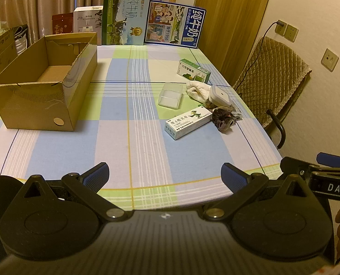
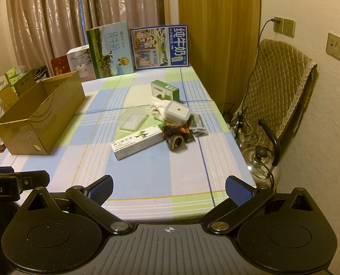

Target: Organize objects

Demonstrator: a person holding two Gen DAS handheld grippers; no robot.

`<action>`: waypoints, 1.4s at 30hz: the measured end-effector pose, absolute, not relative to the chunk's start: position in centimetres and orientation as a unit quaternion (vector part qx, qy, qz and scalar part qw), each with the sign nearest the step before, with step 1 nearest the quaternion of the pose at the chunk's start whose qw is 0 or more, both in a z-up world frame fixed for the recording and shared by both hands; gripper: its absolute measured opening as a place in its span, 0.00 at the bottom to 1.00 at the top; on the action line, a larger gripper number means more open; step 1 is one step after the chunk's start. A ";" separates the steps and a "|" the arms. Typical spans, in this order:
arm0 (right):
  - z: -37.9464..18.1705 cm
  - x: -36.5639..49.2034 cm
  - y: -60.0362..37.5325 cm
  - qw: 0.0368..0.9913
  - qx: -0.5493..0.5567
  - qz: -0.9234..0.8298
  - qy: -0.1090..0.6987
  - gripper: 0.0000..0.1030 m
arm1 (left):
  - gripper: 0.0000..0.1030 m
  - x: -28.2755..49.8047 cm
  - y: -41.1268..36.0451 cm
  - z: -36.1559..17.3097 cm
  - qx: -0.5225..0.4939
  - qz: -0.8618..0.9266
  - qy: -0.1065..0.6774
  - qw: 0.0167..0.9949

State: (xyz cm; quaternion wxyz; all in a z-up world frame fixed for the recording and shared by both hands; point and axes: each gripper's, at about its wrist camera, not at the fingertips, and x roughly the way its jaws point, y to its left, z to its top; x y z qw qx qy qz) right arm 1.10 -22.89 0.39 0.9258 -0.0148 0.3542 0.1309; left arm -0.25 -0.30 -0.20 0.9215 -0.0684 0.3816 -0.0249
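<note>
An open cardboard box (image 1: 44, 84) (image 2: 39, 116) stands on the left of the checked tablecloth, with nothing seen inside. To the right lies a cluster: a long white medicine box (image 1: 188, 122) (image 2: 137, 142), a clear plastic tray (image 1: 171, 95) (image 2: 132, 118), a green box (image 1: 194, 71) (image 2: 165, 90), a white cloth (image 1: 198, 90) (image 2: 158, 110), a small lidded white container (image 1: 220, 95) (image 2: 178, 112) and a dark scrunchie (image 1: 224, 119) (image 2: 175, 141). My left gripper (image 1: 165, 176) and right gripper (image 2: 170, 189) hover open over the near table edge, holding nothing.
Milk cartons (image 1: 124, 18) (image 2: 160, 47) and a humidifier box (image 1: 87, 19) line the far edge before curtains. A padded chair (image 1: 273, 80) (image 2: 277, 87) stands right of the table, with a glass kettle (image 2: 261, 162) and cables on the floor. Clutter fills the left side (image 1: 0, 41).
</note>
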 end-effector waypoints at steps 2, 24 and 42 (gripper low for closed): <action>0.4 1.1 -22.9 0.926 -0.015 0.131 0.354 0.98 | 0.99 -0.2 -0.2 -0.2 -0.069 -0.025 0.382 0.921; -0.5 1.7 -23.4 0.924 -0.007 0.131 0.359 0.98 | 0.99 0.9 0.7 -0.8 -0.081 -0.035 0.391 0.916; -2.3 9.3 -22.9 0.926 -0.032 0.138 0.351 0.98 | 0.99 10.8 0.8 -5.0 0.018 -0.108 0.382 0.918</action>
